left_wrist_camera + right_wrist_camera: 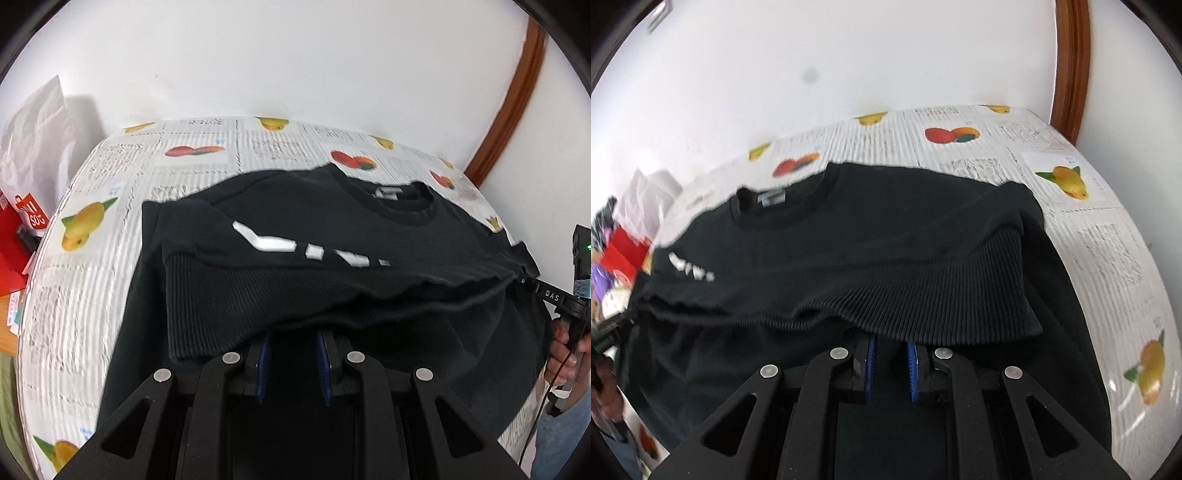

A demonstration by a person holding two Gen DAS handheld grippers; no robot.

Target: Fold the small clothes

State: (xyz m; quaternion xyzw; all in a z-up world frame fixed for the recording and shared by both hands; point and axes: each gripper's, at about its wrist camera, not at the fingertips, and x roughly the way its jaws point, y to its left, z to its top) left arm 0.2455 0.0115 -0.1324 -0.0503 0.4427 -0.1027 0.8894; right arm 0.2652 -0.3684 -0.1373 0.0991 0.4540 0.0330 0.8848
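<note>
We are holding a black sweatshirt (332, 229) above a counter (92, 258) covered in fruit-printed newsprint; its ribbed hem (221, 295) is lifting off the lower layer, collar (783, 210) lying toward the wall. In the left wrist view alone a red bag (22, 225) and white bag (37, 122) are showing beside the counter, their contents hidden. The left gripper (293, 354) and right gripper (891, 360) are each standing slightly parted under the hem; whether they are pinching cloth we cannot tell.

Left tool (293, 363), right tool (891, 369): black linkages, silver rivets, blue ribbed pads (264, 363).
</note>
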